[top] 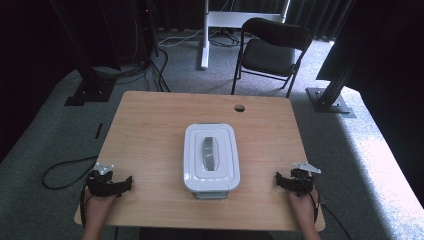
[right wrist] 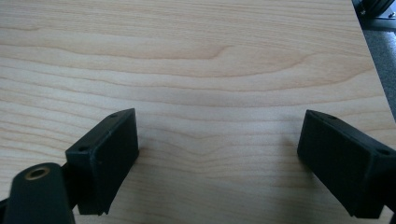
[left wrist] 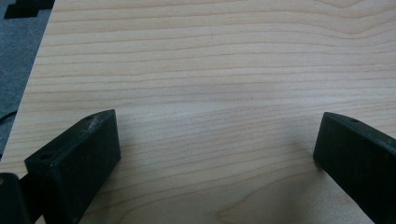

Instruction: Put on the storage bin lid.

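Two hand-held grippers rest on the wooden table (top: 150, 125), the left gripper (top: 125, 184) at lower left and the right gripper (top: 280, 180) at lower right, each with jaws spread apart on nothing, flanking the lidded white plastic container (top: 211, 157) at frame centre.
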Motion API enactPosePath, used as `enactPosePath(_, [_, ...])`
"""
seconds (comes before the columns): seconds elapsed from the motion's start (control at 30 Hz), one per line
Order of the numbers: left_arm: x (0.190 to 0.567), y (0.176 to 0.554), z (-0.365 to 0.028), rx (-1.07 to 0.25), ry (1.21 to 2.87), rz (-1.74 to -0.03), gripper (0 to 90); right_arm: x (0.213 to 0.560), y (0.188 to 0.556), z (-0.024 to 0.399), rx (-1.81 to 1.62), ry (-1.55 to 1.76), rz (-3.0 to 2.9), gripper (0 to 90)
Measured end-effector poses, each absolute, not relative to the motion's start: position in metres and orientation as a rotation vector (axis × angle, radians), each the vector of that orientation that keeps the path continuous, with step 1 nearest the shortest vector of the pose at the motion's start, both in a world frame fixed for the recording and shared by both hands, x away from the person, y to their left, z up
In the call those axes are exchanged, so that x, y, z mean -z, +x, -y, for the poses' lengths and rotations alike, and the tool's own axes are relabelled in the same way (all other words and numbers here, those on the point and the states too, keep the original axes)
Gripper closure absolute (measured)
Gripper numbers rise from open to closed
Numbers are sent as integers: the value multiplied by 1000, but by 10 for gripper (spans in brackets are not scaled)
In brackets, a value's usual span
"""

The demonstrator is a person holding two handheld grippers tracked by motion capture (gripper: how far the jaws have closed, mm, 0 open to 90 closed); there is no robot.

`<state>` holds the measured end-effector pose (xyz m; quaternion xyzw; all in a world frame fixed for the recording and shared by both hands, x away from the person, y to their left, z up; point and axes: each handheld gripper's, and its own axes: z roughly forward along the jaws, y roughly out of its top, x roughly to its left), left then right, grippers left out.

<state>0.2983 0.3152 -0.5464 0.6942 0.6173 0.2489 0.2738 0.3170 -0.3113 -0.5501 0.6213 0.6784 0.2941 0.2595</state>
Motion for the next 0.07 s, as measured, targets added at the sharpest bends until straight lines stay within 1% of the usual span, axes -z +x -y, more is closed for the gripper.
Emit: enactPosePath(0.07, [546,298,-315,-670,1867,-1660,10,550,317,311,-797,1683,-1838,117])
